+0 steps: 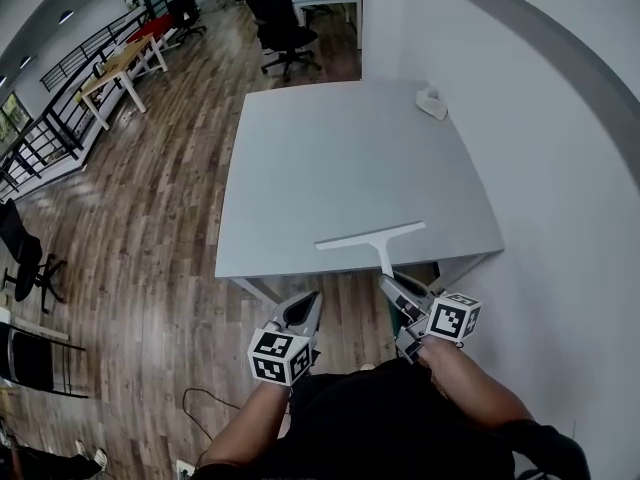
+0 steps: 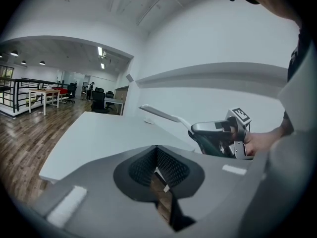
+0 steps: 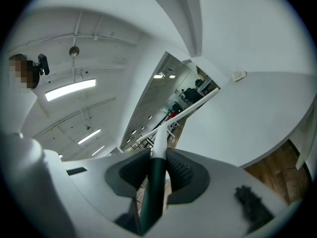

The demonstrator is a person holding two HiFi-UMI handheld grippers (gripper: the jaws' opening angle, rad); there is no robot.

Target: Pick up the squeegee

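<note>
The squeegee [image 1: 370,237] has a long white blade, a white neck and a dark green handle. My right gripper [image 1: 392,286] is shut on that handle, and the blade hangs over the near edge of the grey table [image 1: 340,158]. In the right gripper view the handle [image 3: 157,182] runs up between the pads and the blade [image 3: 190,109] crosses ahead of them. My left gripper [image 1: 305,308] is off the table's near edge, to the left of the right one, shut with nothing in it. From the left gripper view [image 2: 157,155] the squeegee [image 2: 161,114] and the right gripper [image 2: 218,135] show to the right.
A small white object [image 1: 431,102] lies at the table's far right corner. A white wall [image 1: 540,118] runs along the table's right side. Wood floor surrounds the table, with black office chairs [image 1: 282,23] beyond it and a wooden desk [image 1: 115,68] and railing at far left.
</note>
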